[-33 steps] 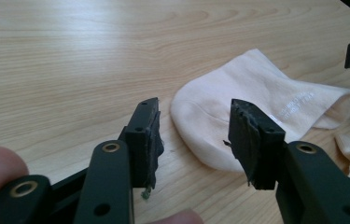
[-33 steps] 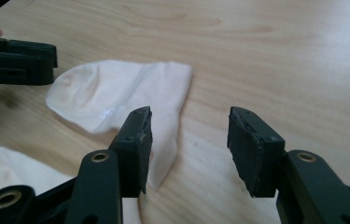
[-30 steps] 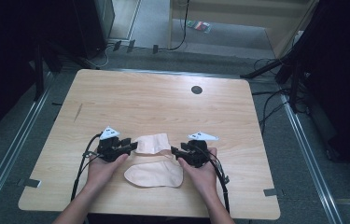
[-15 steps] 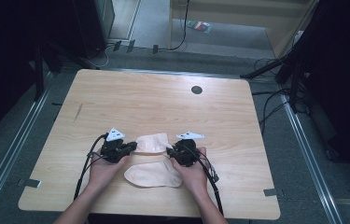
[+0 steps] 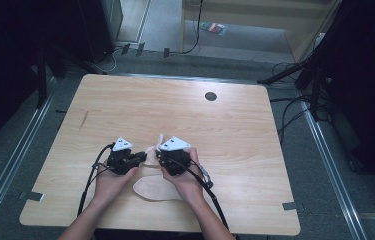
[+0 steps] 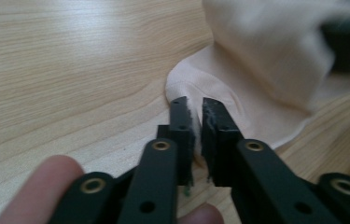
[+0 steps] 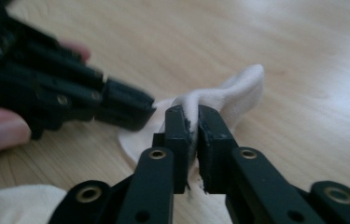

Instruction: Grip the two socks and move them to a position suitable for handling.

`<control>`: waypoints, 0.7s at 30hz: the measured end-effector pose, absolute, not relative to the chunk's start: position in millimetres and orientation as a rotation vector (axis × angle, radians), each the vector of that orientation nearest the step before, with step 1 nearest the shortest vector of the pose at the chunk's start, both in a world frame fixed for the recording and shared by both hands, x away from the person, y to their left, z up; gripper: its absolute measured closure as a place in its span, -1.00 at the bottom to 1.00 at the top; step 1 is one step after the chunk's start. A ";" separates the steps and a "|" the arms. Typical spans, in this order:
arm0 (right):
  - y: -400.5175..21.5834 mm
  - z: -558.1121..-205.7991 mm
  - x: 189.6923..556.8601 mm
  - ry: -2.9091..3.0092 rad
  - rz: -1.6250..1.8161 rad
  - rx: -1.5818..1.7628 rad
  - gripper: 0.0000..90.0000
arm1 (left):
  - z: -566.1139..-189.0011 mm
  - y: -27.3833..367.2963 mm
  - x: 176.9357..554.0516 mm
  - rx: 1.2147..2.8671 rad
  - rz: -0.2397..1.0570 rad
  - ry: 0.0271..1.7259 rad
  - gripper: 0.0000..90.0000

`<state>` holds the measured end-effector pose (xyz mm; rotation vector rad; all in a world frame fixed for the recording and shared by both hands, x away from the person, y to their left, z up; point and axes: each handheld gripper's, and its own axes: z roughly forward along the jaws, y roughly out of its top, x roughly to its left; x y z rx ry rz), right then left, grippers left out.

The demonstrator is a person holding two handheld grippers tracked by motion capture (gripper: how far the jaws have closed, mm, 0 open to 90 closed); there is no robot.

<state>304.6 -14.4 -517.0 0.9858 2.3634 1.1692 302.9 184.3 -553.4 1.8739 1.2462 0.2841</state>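
Note:
A cream sock (image 5: 151,150) lies bunched between my two grippers at the table's near middle. My left gripper (image 5: 140,159) (image 6: 195,109) pinches its rounded end (image 6: 196,88) against the wood; the jaws have just been opening a little, with fabric still between the pads. My right gripper (image 5: 159,156) (image 7: 193,116) grips a raised fold of the same sock (image 7: 238,88); its jaws have also just eased open slightly around the cloth. The left gripper (image 7: 70,93) sits close by in the right gripper view. A second cream sock (image 5: 155,189) lies flat just nearer the person.
The wooden table (image 5: 175,110) has a dark round hole (image 5: 210,96) at the far right. Cables (image 5: 210,192) trail from both grippers toward the near edge. Dark stands and cables line the floor beyond the right side of the table.
The right gripper has moved left to meet the left gripper, dragging its sock end along, so the sock now stands bunched up between them. The left hand stayed put.

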 end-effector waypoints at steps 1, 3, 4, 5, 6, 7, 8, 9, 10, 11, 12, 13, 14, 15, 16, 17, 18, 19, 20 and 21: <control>-11.3 -520.1 305.1 2.380 1.158 0.979 0.74 | -553.3 186.3 303.2 1.867 0.271 1.254 0.72; -7.2 -525.4 306.3 2.430 1.157 0.963 0.52 | -553.2 189.5 302.9 1.848 0.262 1.267 0.67; -6.5 -526.5 306.4 2.448 1.168 0.952 0.36 | -553.1 190.2 302.3 1.837 0.263 1.274 0.66; -6.0 -526.9 305.4 2.467 1.190 0.931 0.23 | -553.0 191.1 302.1 1.836 0.265 1.272 0.65; -6.5 -526.4 304.4 2.488 1.194 0.897 0.12 | -553.0 191.4 302.1 1.836 0.268 1.276 0.64; -7.5 -525.6 303.1 2.498 1.195 0.885 0.05 | -553.3 190.9 302.4 1.833 0.272 1.289 0.65; -10.9 -524.2 303.2 2.511 1.211 0.877 0.00 | -553.3 191.1 302.8 1.836 0.271 1.291 0.67; -13.8 -523.0 303.9 2.511 1.229 0.893 -0.01 | -553.5 191.2 303.2 1.835 0.272 1.294 0.69; -20.3 -520.8 306.1 2.503 1.262 0.937 0.00 | -553.7 190.8 303.4 1.835 0.277 1.298 0.72; -26.2 -519.2 308.8 2.482 1.307 0.976 0.05 | -553.6 190.9 303.6 1.840 0.279 1.296 0.76; -30.6 -518.0 310.9 2.462 1.335 1.010 0.11 | -553.5 190.0 303.4 1.844 0.272 1.294 0.78; -37.1 -516.3 314.7 2.434 1.367 1.063 0.17 | -553.6 189.4 303.3 1.847 0.279 1.292 0.81; -40.2 -515.5 316.9 2.422 1.382 1.087 0.22 | -553.6 188.5 303.1 1.854 0.289 1.287 0.83; -44.0 -514.3 319.7 2.401 1.398 1.128 0.28 | -553.7 187.6 302.8 1.855 0.292 1.285 0.85; -45.7 -514.0 322.0 2.381 1.403 1.158 0.33 | -553.5 187.2 302.6 1.859 0.293 1.283 0.87; -46.1 -514.0 323.3 2.368 1.395 1.193 0.36 | -553.6 186.8 302.4 1.865 0.297 1.279 0.88; -46.3 -515.2 325.9 2.356 1.382 1.230 0.37 | -553.6 186.2 302.2 1.861 0.300 1.281 0.89; -45.7 -516.6 327.6 2.352 1.368 1.250 0.39 | -553.7 186.1 302.2 1.861 0.301 1.281 0.90; -44.6 -518.9 329.7 2.351 1.351 1.279 0.39 | -553.6 185.9 302.1 1.864 0.302 1.280 0.90; -43.1 -522.1 332.1 2.353 1.346 1.309 0.37 | -553.6 185.9 301.9 1.868 0.303 1.277 0.91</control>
